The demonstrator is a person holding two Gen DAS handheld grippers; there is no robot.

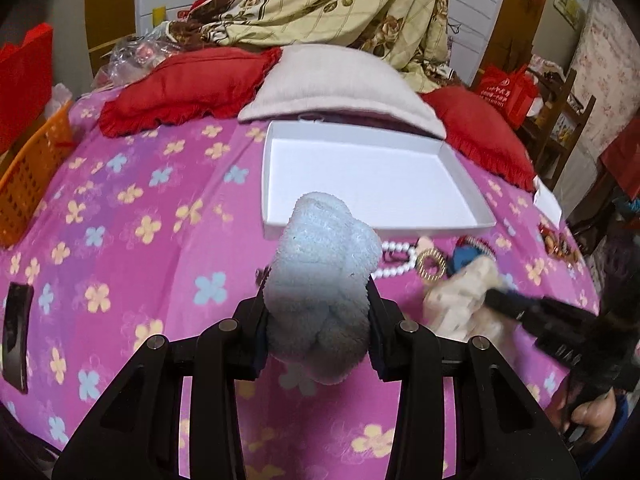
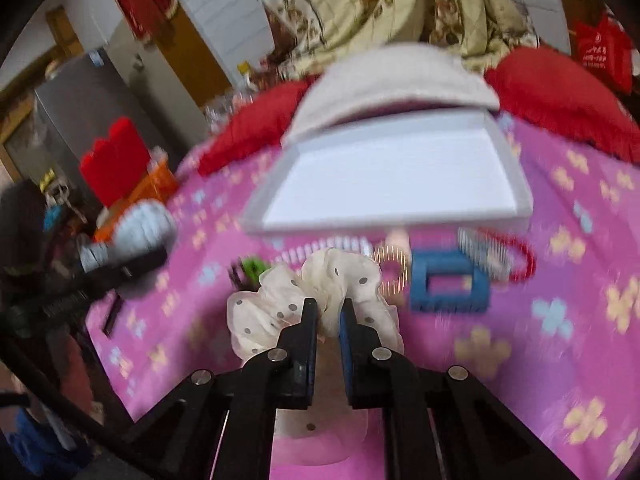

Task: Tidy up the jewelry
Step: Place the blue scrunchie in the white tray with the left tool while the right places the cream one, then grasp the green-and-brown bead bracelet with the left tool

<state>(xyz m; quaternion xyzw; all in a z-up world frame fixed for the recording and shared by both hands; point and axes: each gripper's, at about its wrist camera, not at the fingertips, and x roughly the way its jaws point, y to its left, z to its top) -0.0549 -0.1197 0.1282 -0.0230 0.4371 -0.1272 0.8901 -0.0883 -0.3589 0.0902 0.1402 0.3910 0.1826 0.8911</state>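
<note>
Two scrunchies held above the pink bed point(image 1: 132, 184)

White box point(image 1: 360, 180) lies beyond both pairs of fingers. Left gripper point(image 1: 316, 304) clamps the blue scrunchie point(image 1: 320, 272); right gripper point(image 2: 329, 312), nearly shut, pinches the dotted cream scrunchie point(image 2: 304, 292).

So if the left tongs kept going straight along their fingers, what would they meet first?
Probably the near wall of the white box, just beyond the blue scrunchie that the left tongs hold; depth is uncertain.

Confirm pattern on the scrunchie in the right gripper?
Cream sheer fabric with small dark polka dots on the scrunchie; clearest in the right wrist view.
</note>
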